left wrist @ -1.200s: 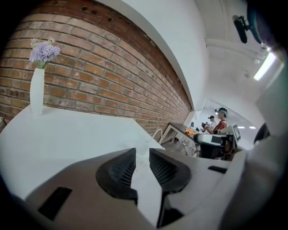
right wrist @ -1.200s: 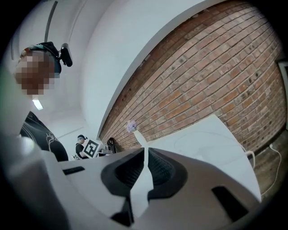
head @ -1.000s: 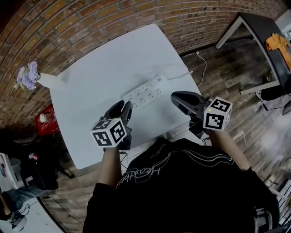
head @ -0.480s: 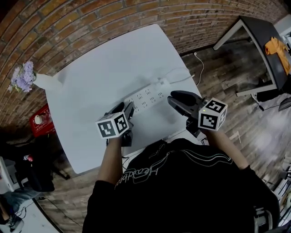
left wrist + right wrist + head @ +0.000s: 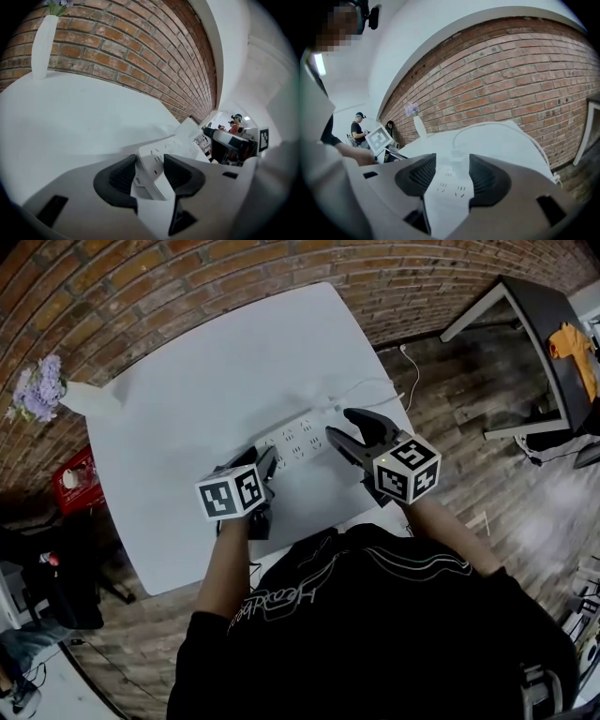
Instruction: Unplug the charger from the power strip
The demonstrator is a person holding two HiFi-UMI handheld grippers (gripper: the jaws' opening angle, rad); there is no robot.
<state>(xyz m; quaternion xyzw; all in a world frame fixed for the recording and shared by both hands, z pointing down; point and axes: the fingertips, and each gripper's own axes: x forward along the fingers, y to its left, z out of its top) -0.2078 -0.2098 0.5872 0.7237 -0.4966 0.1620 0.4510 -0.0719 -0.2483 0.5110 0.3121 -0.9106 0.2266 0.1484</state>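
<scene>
Reaching out from the near edge of the white table [image 5: 187, 381], both forearms were seen stretched over it, each hand carrying a gripper tilted downward toward the tabletop. The left gripper [image 5: 267, 457] was set at the near left end of the power strip [image 5: 298, 437], its marker cube turned up toward the head camera. Its jaws [image 5: 150, 171] were opening, spread wide, with the end of the strip [image 5: 159, 157] standing between the pads and not seen to be clamped. The right gripper [image 5: 342, 425] was angled in from the right at the strip's far right end. Its jaws [image 5: 452, 173] were likewise opening wide, and the socket face of the strip [image 5: 449, 190] was framed between them, apart from the pads. The charger [image 5: 457, 153], a small white block with a white cable [image 5: 370, 385] curving off to the right, was seated at the strip's far end [image 5: 324, 411], just beyond the right gripper's tips.
</scene>
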